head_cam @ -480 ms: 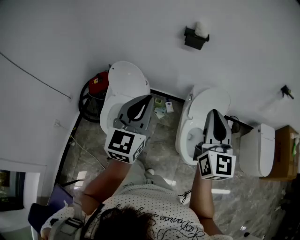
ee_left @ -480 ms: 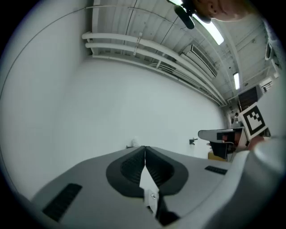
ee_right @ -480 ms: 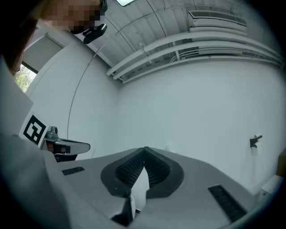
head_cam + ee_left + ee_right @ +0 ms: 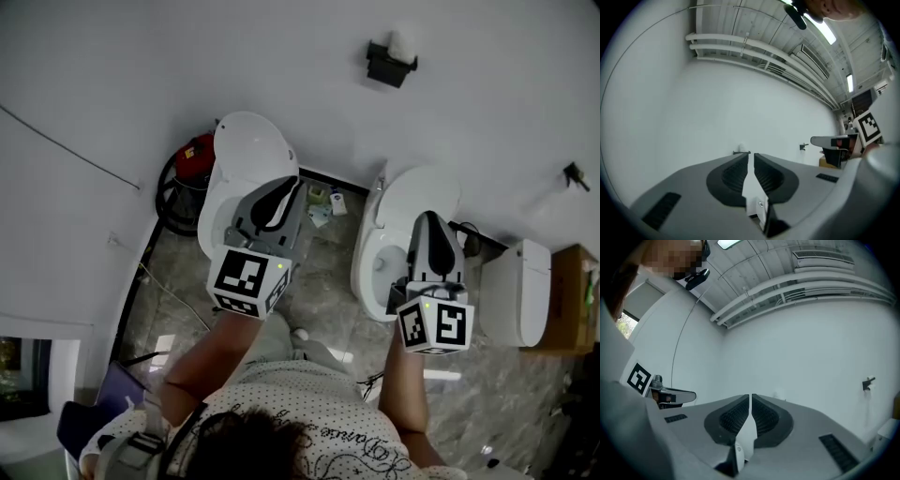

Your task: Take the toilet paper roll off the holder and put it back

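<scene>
Two grippers, both clenched on nothing, and the roll (image 4: 401,42) sits well ahead of them on the holder (image 4: 387,67), a dark bracket on the plain pale wall (image 4: 187,56). In the head view your left gripper (image 4: 292,185) is below and left of the holder and your right gripper (image 4: 429,218) below and slightly right of it. Neither is plainly nearer, and both are well apart from it, over two glossy white toilets (image 4: 246,141) below the holder. The roll shows as a soft white lump at the holder's top; its long axis is too small to tell. In the left gripper view the grey jaws with ribbed black pads are together, only a slit between them. The holder (image 4: 741,152) is a thin dark bar just left of that slit, almost dead ahead, with the roll (image 4: 741,147) a pale nub on it. In the right gripper view the jaws are likewise closed and empty, and the roll (image 4: 775,393) is a faint smudge right of their line. I judge you must go forward to the wall and open up before either can take it.
</scene>
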Action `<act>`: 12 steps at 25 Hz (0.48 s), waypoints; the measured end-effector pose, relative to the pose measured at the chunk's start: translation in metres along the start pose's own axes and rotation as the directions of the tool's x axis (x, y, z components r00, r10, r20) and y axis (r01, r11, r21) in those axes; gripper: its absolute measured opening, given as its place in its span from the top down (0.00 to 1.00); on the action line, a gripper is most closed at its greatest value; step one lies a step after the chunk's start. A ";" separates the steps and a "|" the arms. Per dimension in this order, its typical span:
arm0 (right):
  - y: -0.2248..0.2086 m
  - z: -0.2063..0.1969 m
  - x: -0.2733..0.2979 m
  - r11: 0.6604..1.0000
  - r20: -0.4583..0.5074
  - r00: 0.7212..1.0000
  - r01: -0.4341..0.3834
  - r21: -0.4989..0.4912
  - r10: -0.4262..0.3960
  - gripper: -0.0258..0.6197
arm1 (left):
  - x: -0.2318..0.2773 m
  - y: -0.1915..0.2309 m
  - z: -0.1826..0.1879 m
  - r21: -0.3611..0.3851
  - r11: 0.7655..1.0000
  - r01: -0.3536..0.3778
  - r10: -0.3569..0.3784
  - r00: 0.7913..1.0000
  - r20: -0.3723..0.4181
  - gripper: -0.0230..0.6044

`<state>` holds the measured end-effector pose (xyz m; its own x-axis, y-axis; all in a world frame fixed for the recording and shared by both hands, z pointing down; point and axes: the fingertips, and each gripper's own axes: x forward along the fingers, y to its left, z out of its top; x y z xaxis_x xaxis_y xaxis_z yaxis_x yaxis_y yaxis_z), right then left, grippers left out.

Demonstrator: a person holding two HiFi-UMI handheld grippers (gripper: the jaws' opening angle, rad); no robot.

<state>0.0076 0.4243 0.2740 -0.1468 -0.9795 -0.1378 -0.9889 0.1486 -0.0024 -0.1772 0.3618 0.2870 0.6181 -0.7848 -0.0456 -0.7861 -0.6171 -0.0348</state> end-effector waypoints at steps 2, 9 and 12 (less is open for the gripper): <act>-0.002 0.000 0.002 1.000 -0.007 1.000 -0.006 0.000 0.006 0.87 | 0.003 -0.003 -0.001 0.003 1.000 0.005 -0.005 1.000 -0.011 0.82; -0.010 0.001 0.019 0.997 0.035 0.998 -0.055 0.048 0.053 0.46 | 0.022 0.004 -0.010 -0.001 1.000 -0.001 0.001 0.999 -0.047 0.41; -0.019 -0.003 0.035 0.997 0.031 0.998 -0.056 0.058 0.054 0.40 | 0.039 0.010 -0.012 0.000 1.000 -0.001 0.001 0.999 -0.050 0.40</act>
<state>0.0212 0.3867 0.2718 -0.1991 -0.9653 -0.1688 -0.9762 0.2105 -0.0522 -0.1610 0.3240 0.2966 0.6164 -0.7874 0.0045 -0.7868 -0.6162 -0.0344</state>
